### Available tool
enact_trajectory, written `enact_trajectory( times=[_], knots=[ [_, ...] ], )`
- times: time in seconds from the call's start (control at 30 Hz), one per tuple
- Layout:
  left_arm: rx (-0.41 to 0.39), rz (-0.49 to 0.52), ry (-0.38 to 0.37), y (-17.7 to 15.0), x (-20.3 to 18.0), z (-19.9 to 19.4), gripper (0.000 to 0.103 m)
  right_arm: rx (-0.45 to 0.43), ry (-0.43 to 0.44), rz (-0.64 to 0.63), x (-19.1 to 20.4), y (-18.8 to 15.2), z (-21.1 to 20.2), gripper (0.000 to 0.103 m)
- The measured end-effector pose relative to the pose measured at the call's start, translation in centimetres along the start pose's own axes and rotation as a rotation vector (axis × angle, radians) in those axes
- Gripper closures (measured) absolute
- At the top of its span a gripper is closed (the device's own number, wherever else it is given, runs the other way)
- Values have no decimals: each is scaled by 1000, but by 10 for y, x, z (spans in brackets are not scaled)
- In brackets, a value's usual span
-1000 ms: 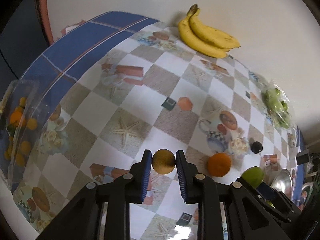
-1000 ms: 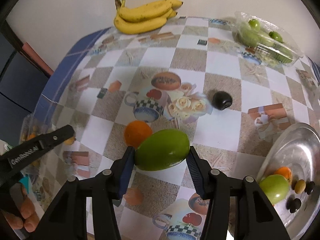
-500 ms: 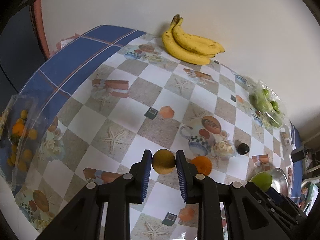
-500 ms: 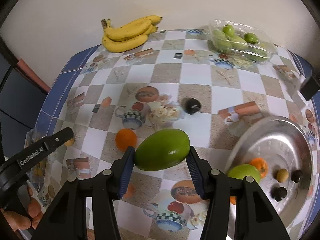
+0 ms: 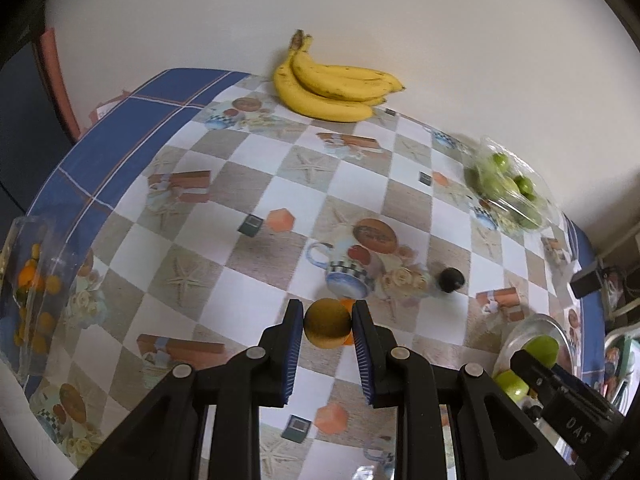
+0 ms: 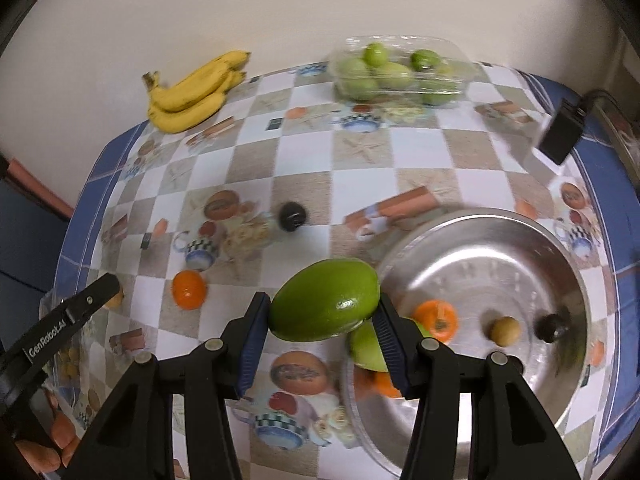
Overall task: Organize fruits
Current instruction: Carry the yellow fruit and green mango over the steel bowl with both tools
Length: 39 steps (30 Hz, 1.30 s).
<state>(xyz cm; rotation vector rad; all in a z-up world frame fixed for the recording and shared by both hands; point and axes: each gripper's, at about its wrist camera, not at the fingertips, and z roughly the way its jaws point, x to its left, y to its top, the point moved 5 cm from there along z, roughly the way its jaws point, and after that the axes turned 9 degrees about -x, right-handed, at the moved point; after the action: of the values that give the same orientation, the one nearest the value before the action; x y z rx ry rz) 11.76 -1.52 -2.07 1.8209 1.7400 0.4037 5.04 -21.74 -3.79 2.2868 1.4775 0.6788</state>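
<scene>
My left gripper (image 5: 327,330) is shut on a small round brownish-yellow fruit (image 5: 327,328), held above the patterned tablecloth. An orange (image 5: 347,305) lies on the cloth just behind it, mostly hidden. My right gripper (image 6: 322,308) is shut on a large green mango (image 6: 324,300), held at the left rim of a round metal tray (image 6: 492,248). The tray holds a green fruit (image 6: 366,346), oranges (image 6: 436,318), a small brown fruit (image 6: 505,331) and a dark fruit (image 6: 551,327). An orange (image 6: 189,289) and a dark round fruit (image 6: 293,216) lie on the cloth.
A bunch of bananas (image 5: 334,88) lies at the back by the wall. A clear box of green fruits (image 6: 396,72) stands at the back right. A clear bag of small orange fruits (image 5: 34,292) sits at the table's left edge. A black adapter (image 6: 562,132) hangs at the right.
Both grippers have risen and swung right with their fruits. The right gripper with the mango now reaches the tray's left rim. More of the tray is in view.
</scene>
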Motion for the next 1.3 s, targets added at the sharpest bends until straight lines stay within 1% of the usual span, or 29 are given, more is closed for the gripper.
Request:
enact_trajectory(
  times=[0.27, 0.43, 0.53, 0.67, 0.93, 1.03, 1.3],
  knots=[
    [1, 85, -22, -10, -39, -4, 76, -16, -31, 90, -41, 3, -12, 49],
    [4, 155, -46, -21, -70, -7, 76, -28, -46, 152, -70, 4, -20, 49],
    [12, 198, -74, -29, -90, -9, 76, -34, -49, 187, -85, 4, -24, 49],
    [22, 253, -102, -40, -114, -12, 76, -43, -88, 227, -108, 2, -29, 49],
    [48, 380, -174, -71, -169, -18, 76, -66, -127, 295, -146, -1, -41, 49],
    [62, 426, -206, -84, -188, -20, 76, -75, -141, 320, -157, -2, -45, 49],
    [97, 528, -235, -116, -223, -18, 76, -76, -132, 328, -168, -3, -41, 49]
  ],
)
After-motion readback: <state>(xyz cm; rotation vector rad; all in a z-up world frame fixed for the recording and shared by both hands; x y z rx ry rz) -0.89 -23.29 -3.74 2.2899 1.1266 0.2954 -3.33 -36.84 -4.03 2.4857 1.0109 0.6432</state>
